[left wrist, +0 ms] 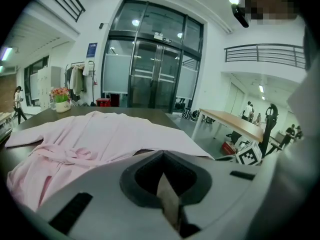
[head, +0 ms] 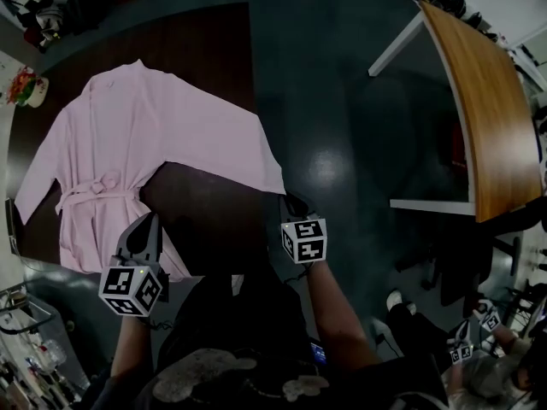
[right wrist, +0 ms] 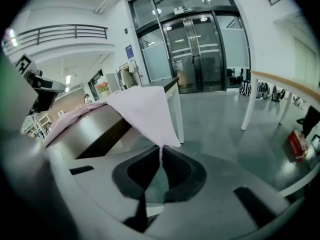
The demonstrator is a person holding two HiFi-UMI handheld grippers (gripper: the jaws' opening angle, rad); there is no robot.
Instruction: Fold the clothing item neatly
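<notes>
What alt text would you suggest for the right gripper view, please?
The right gripper is shut on the sleeve tip of a pink robe, which hangs off the edge of a dark table. Beyond lie a grey floor, glass doors and a wooden desk at right.

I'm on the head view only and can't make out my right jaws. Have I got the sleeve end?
Observer: Yes. The right gripper view shows the right gripper shut on the corner of the pink sleeve.
Operator: Is the left one holding anything?
Observer: No. The left gripper is shut and empty, and the robe lies beyond its tips.
Operator: Is the sleeve flat on the table?
Observer: No. Its end hangs off the table edge, down to the jaws.
</notes>
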